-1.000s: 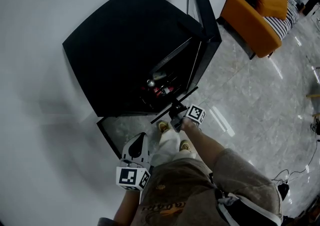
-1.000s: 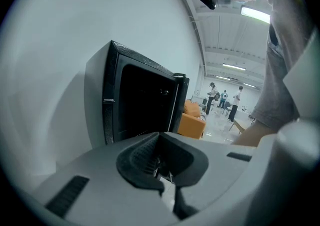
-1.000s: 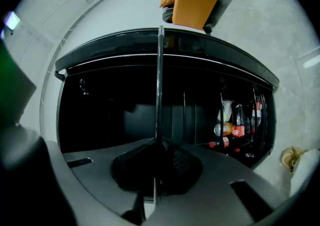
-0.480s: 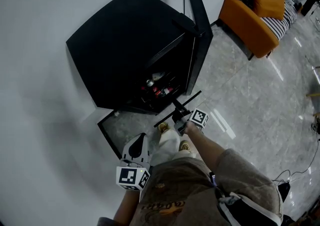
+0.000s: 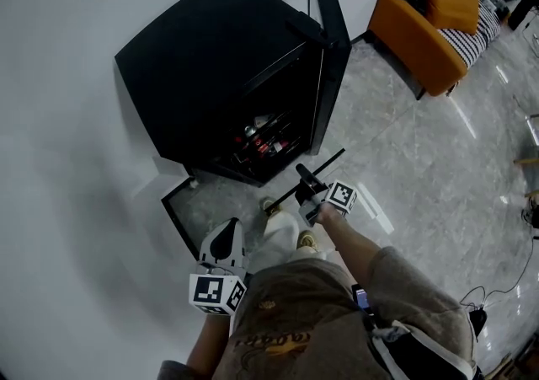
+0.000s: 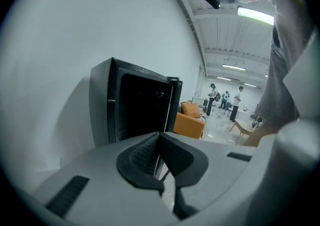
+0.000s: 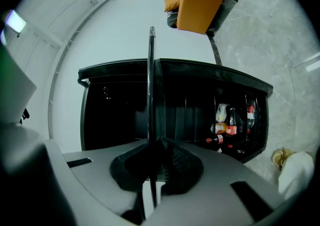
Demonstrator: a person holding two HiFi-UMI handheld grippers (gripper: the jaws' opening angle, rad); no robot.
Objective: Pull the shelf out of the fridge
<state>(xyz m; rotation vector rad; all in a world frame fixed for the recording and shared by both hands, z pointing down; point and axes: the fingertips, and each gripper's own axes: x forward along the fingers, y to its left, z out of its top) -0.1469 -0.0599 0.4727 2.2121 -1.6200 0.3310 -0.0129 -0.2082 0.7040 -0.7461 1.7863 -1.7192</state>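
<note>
The right tool (image 7: 154,146) is clamped narrow on the near edge of the shelf (image 7: 151,69), which shows edge-on as a thin dark line up the middle of the right gripper view. In the head view the shelf (image 5: 330,161) hangs clear of the open fridge (image 5: 219,75), at frame centre above the floor. It looks like a thin, stiff glass pane: probably light but brittle and slick, and levering from one edge. The left tool (image 6: 160,142), closed on nothing at lower left, could steady the far edge.
</note>
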